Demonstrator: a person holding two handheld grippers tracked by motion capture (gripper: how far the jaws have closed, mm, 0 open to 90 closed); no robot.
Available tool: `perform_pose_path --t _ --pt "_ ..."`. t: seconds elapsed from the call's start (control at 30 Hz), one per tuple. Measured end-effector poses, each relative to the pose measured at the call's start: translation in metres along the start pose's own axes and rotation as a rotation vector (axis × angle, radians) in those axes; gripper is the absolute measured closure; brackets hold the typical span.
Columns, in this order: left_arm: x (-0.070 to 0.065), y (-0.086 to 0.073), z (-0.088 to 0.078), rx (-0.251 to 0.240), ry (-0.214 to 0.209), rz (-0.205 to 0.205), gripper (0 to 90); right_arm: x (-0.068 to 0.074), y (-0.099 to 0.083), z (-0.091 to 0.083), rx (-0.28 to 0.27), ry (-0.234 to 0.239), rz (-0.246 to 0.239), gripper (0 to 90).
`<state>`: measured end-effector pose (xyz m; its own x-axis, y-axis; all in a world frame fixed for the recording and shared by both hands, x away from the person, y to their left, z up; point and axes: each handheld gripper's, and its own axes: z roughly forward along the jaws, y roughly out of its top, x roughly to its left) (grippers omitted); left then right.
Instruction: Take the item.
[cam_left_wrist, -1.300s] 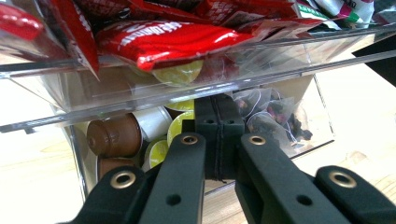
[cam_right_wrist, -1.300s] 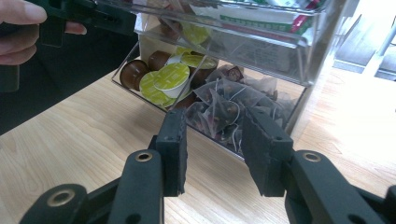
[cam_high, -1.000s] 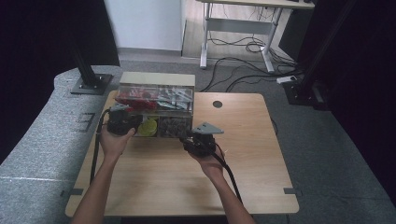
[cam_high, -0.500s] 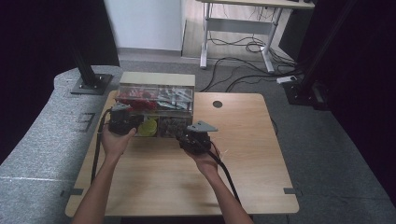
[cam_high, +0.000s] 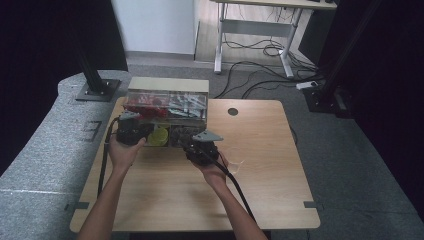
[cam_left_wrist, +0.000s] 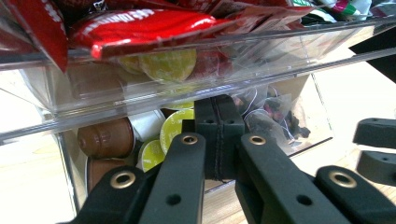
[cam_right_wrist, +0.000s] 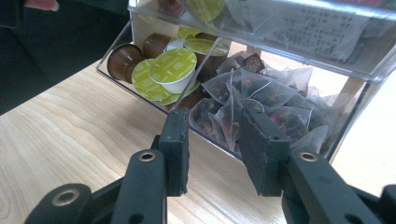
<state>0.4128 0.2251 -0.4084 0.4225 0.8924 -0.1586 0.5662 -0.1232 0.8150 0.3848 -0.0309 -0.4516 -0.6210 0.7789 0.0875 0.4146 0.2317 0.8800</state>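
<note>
Right claw (cam_high: 192, 141) seemingly nearer organizer (cam_high: 167, 102)

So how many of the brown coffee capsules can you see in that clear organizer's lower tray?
3 in the right gripper view, more likely hidden: one brown capsule at the tray's left end, a second behind it, a third under the green-lidded capsules, beside the tea bags.
</note>
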Motion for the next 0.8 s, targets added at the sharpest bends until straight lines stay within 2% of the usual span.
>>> perform_pose_path --t 0.53,0.8 --pt "0.002 0.0 0.0 0.008 -0.001 -0.004 90.0 -0.005 -0.002 0.026 0.03 -0.035 0.009 63.7" --pt "0.002 0.0 0.001 0.01 -0.001 -0.002 90.0 -0.009 -0.005 0.036 0.04 -0.046 0.029 65.1"
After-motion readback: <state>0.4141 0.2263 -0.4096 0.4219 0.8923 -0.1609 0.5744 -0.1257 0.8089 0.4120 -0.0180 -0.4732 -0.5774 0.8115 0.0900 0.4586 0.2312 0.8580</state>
